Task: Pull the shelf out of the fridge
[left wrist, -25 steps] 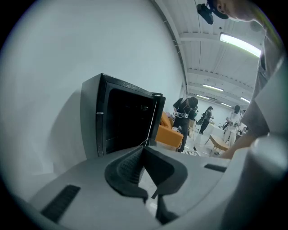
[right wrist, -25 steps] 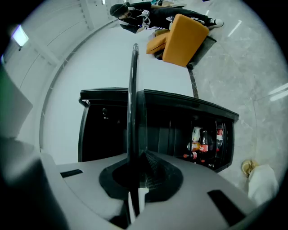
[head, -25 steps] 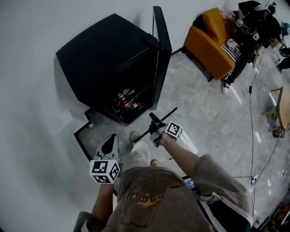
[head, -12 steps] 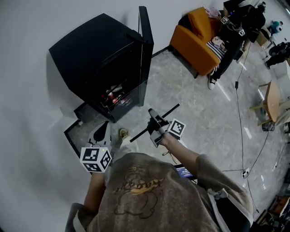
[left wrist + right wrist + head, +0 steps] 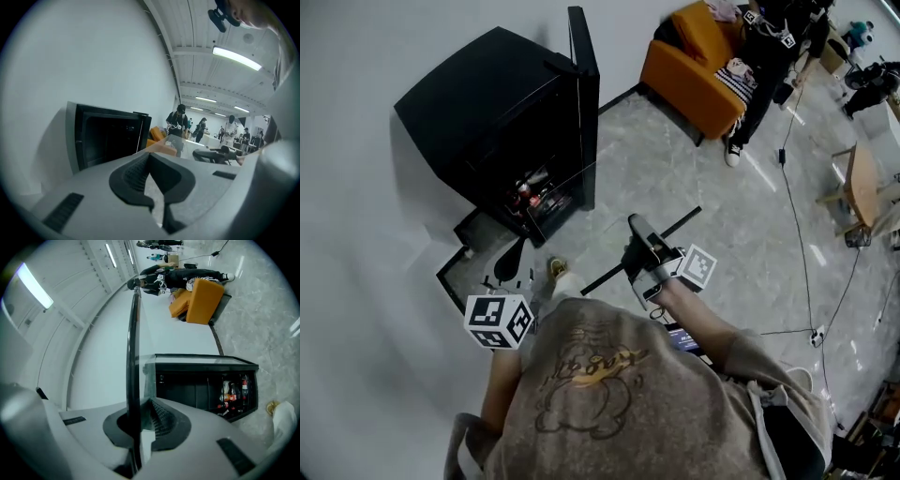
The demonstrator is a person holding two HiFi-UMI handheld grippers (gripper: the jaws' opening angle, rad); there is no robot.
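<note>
At the near right of the fridge (image 5: 478,103), over the floor, the shelf (image 5: 680,225) is held clear of the cabinet and touches neither the cabinet nor the door (image 5: 584,103).
- Shelf: it is seen edge-on in the head view as a thin black bar. In the right gripper view a dark rim is seen with a clear pane beside it, through which the fridge is visible.
- Right gripper (image 5: 140,404): its pads are clamped on the shelf's dark rim, and the bar runs between them.
- Left gripper (image 5: 514,255): its fingertips are brought together with nothing between them. It is held low at the near left, close to the wall (image 5: 356,234), apart from the shelf.
- Fridge: it is a black cabinet with the door swung open. Bottles (image 5: 530,192) are seen low inside, and the upper part is dark.
- Floor (image 5: 712,206): it is laid in pale grey marbled tile with some glare. A black-edged panel (image 5: 455,272) lies flat at the foot of the fridge, against the wall. Cables (image 5: 797,234) are trailed across the far right.
- Room: the wall at left is plain white. An orange armchair (image 5: 689,66) is placed far right of the fridge, with a person in dark clothes (image 5: 769,56) just beside it. Strip lights are seen on the ceiling in both gripper views.
</note>
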